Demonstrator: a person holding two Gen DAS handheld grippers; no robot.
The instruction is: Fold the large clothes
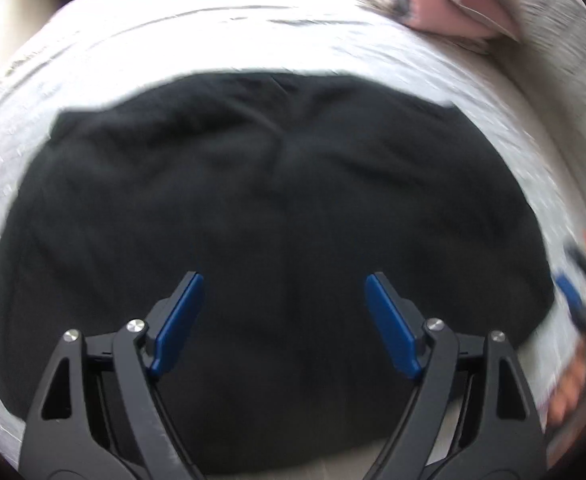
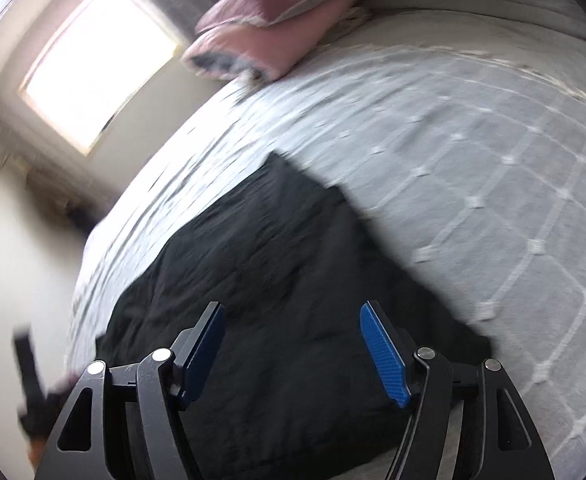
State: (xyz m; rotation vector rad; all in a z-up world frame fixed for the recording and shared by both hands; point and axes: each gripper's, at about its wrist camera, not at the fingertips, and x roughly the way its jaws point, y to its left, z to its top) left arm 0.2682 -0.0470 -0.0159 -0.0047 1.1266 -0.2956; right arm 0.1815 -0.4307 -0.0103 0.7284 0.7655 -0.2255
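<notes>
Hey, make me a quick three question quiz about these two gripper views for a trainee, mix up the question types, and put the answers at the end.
1. True or false: the left gripper is clamped on the black garment.
2. Multiple choice: where do the pink cushions lie relative to the garment? A) on top of it B) apart from it, farther up the bedspread C) under it
3. Fill in: the jaws of the right gripper stand ____, with nothing between them.

Key: 1. False, its jaws are spread and hold nothing. 2. B. 3. open.
</notes>
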